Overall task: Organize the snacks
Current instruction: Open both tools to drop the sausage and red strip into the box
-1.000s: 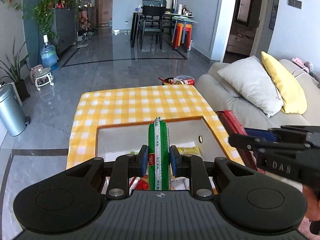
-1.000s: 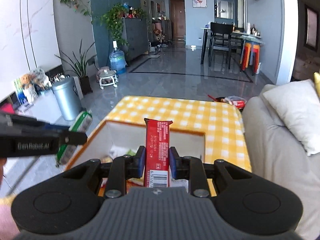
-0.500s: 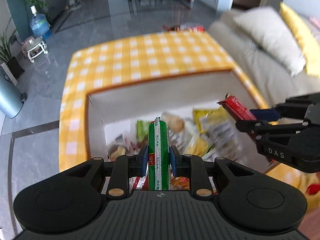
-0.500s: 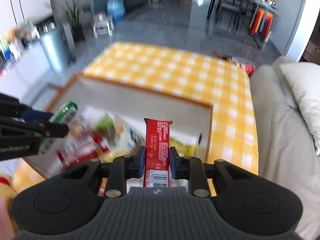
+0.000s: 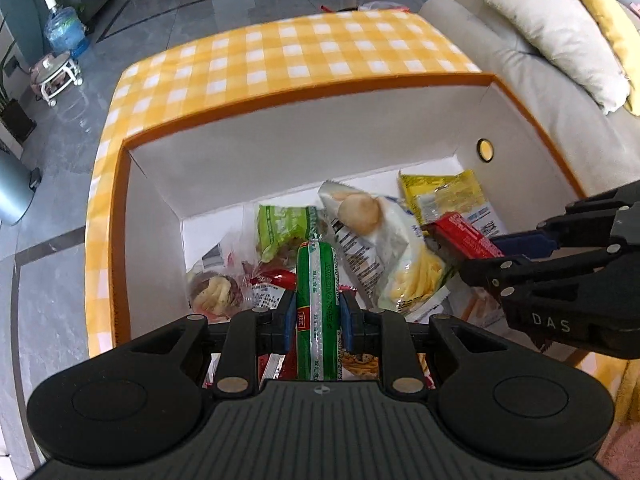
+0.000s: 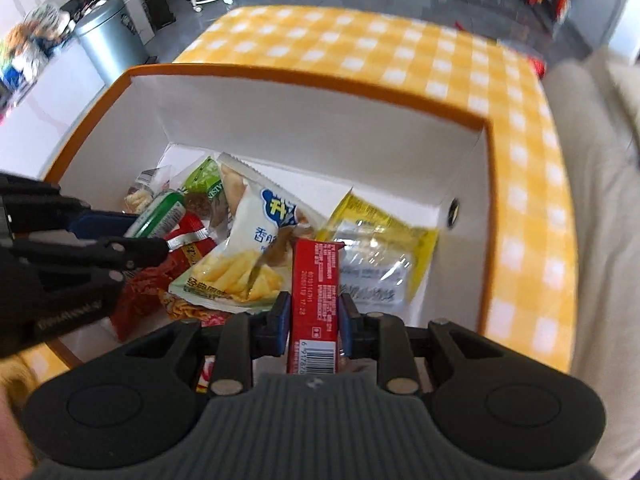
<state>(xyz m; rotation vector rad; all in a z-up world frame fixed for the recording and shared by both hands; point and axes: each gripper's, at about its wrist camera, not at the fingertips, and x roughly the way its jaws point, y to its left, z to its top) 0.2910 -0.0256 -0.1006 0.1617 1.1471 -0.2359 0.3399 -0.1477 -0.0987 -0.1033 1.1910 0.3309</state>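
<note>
My left gripper point(image 5: 317, 314) is shut on a green sausage stick point(image 5: 317, 300) that points down into the orange-rimmed white box point(image 5: 280, 152). My right gripper point(image 6: 314, 314) is shut on a red snack bar point(image 6: 314, 288), also tipped down over the box point(image 6: 320, 132). In the left wrist view the right gripper point(image 5: 472, 254) comes in from the right with the red bar point(image 5: 460, 234). The right wrist view has the left gripper point(image 6: 148, 232) at the left holding the green stick point(image 6: 160, 214). Several snack packets lie in the box: a fries bag point(image 6: 240, 268), a yellow packet point(image 5: 440, 196), a green packet point(image 5: 280, 228).
The box stands on a table under a yellow checked cloth point(image 5: 300, 48). A grey sofa with a white pillow point(image 5: 552, 28) runs along the right. A metal bin point(image 6: 108, 44), a water bottle point(image 5: 64, 32) and a small stool point(image 5: 56, 76) stand on the tiled floor at the left.
Both grippers have tipped downward and sunk toward the box, each keeping its snack. The room beyond has dropped out of view and the box's contents now fill both views.
</note>
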